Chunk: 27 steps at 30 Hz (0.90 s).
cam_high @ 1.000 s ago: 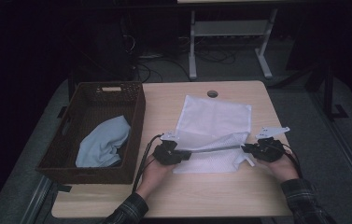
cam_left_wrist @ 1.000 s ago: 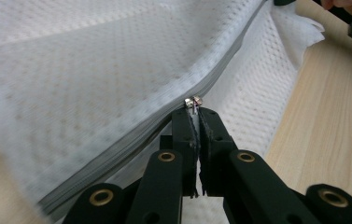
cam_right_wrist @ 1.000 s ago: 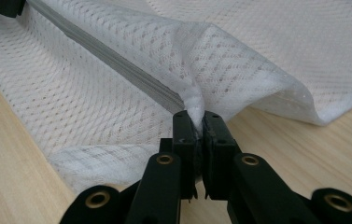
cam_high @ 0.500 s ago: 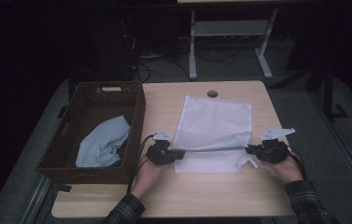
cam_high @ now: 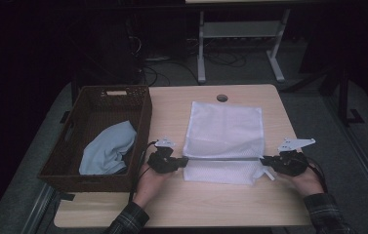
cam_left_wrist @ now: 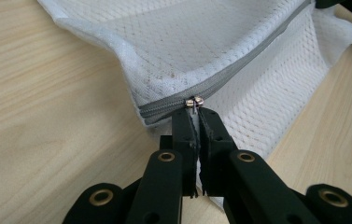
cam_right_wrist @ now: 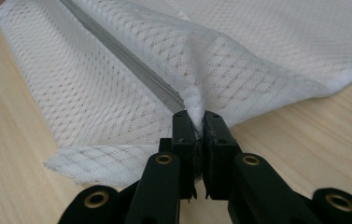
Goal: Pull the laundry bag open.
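A white mesh laundry bag point(cam_high: 223, 134) lies flat on the wooden table point(cam_high: 172, 109), its grey zipper point(cam_high: 220, 158) stretched straight between my two grippers. My left gripper point(cam_high: 184, 162) is shut on the small metal zipper pull point(cam_left_wrist: 194, 101) at the bag's left end; the pull sits at the tips of the black jaws point(cam_left_wrist: 197, 116). My right gripper point(cam_high: 264, 160) is shut on a bunched corner of the mesh point(cam_right_wrist: 194, 105) where the zipper point(cam_right_wrist: 131, 60) ends. A flap of mesh point(cam_high: 220, 171) hangs toward the person below the zipper.
A dark wicker basket point(cam_high: 140, 131) stands at the table's left side with a crumpled light blue cloth point(cam_high: 107, 152) in it. A round cable hole point(cam_high: 222, 98) sits near the table's far edge. Bare wood lies in front of the bag.
Both grippers have shifted a little toward the person, keeping the zipper taut between them. Their hold on the bag is the same.
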Available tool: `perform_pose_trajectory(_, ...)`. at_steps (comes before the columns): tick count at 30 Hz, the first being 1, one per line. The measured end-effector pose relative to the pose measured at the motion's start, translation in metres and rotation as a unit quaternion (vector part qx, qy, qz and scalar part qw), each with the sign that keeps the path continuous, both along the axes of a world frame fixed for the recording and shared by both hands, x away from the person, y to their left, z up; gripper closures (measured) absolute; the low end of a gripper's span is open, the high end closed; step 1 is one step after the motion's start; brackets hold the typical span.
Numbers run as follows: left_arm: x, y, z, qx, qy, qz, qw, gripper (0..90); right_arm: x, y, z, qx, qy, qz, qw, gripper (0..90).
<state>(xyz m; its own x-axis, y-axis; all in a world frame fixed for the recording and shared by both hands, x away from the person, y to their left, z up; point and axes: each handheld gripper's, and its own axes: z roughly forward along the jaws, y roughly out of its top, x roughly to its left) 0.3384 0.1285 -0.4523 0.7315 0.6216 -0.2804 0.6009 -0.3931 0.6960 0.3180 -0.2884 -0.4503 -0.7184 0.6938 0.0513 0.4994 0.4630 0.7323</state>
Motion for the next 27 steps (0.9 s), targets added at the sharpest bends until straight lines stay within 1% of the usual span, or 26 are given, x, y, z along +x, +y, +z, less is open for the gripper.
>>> perform_pose_trajectory(2, 0.000, 0.000, 0.000, 0.006, 0.004, 0.002, 1.0000, 86.9, -0.003, -0.001, -0.001, -0.005, 0.001, 0.002, 1.0000, 84.3)
perform_pose_trajectory(3, -0.001, 0.000, -0.001, 0.006, 0.007, 0.002, 1.0000, 86.9, -0.003, -0.002, -0.002, -0.008, 0.002, 0.001, 1.0000, 84.3)
perform_pose_trajectory(6, -0.003, 0.001, 0.001, 0.005, 0.010, -0.002, 0.9999, 86.9, -0.002, -0.004, -0.003, -0.004, 0.004, -0.001, 1.0000, 84.3)
perform_pose_trajectory(9, -0.005, 0.001, 0.001, 0.010, 0.016, -0.004, 0.9998, 86.9, 0.000, -0.003, -0.007, -0.011, 0.009, 0.004, 0.9999, 84.3)
perform_pose_trajectory(12, -0.004, -0.001, -0.003, 0.017, 0.026, -0.011, 0.9995, 86.7, 0.002, -0.002, -0.013, -0.021, 0.011, 0.010, 0.9997, 83.1)
perform_pose_trajectory(14, -0.001, -0.001, -0.006, 0.023, 0.030, -0.013, 0.9992, 86.6, 0.003, -0.002, -0.015, -0.022, 0.012, 0.011, 0.9996, 82.4)
perform_pose_trajectory(16, 0.001, -0.002, -0.009, 0.023, 0.035, -0.015, 0.9990, 86.4, 0.003, -0.002, -0.016, -0.025, 0.013, 0.014, 0.9995, 80.6)
perform_pose_trajectory(19, 0.002, -0.001, -0.010, 0.024, 0.037, -0.017, 0.9989, 86.2, 0.002, -0.002, -0.017, -0.027, 0.011, 0.014, 0.9995, 75.6)
perform_pose_trajectory(20, 0.002, -0.001, -0.010, 0.025, 0.037, -0.017, 0.9989, 86.1, -0.001, -0.003, -0.015, -0.021, 0.014, 0.013, 0.9996, 68.0)
perform_pose_trajectory(21, 0.002, -0.001, -0.010, 0.025, 0.037, -0.017, 0.9988, 86.1, -0.001, -0.003, -0.015, -0.021, 0.014, 0.013, 0.9996, 68.0)
perform_pose_trajectory(22, 0.002, -0.001, -0.010, 0.025, 0.037, -0.020, 0.9988, 85.0, -0.003, -0.004, -0.014, -0.014, 0.013, 0.014, 0.9997, 62.7)
perform_pose_trajectory(23, 0.002, -0.001, -0.010, 0.025, 0.036, -0.021, 0.9988, 85.0, -0.003, -0.004, -0.014, -0.014, 0.013, 0.014, 0.9997, 62.7)
perform_pose_trajectory(24, 0.002, -0.001, -0.010, 0.026, 0.034, -0.022, 0.9988, 82.8, -0.003, -0.004, -0.013, -0.011, 0.012, 0.014, 0.9998, 58.9)
perform_pose_trajectory(25, 0.001, -0.002, -0.010, 0.027, 0.034, -0.026, 0.9987, 80.9, -0.004, -0.004, -0.012, -0.007, 0.012, 0.011, 0.9998, 57.5)
perform_pose_trajectory(27, 0.000, -0.002, -0.009, 0.031, 0.029, -0.030, 0.9987, 76.2, -0.006, -0.004, -0.011, -0.005, 0.008, 0.013, 0.9999, 51.8)
